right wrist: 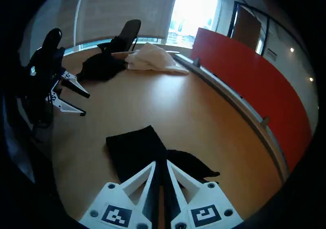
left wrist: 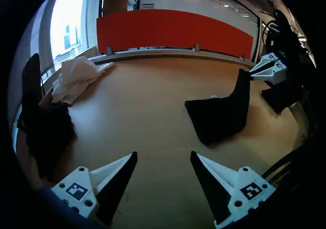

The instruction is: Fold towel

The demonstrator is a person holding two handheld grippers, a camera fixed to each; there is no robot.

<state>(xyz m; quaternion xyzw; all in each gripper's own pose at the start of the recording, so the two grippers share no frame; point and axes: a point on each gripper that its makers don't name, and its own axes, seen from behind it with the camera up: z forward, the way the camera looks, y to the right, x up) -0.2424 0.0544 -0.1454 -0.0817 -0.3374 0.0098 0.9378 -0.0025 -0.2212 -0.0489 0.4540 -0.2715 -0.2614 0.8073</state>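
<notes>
One black towel (right wrist: 130, 151), edge clenched in right gripper (right wrist: 162, 168); left gripper (left wrist: 163, 159) released, spread wide; one white cloth (left wrist: 77, 78) far left.

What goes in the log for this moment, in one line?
step: folding | right gripper: shut on black towel, edge raised | left gripper: open, empty | white cloth: lying apart
</notes>
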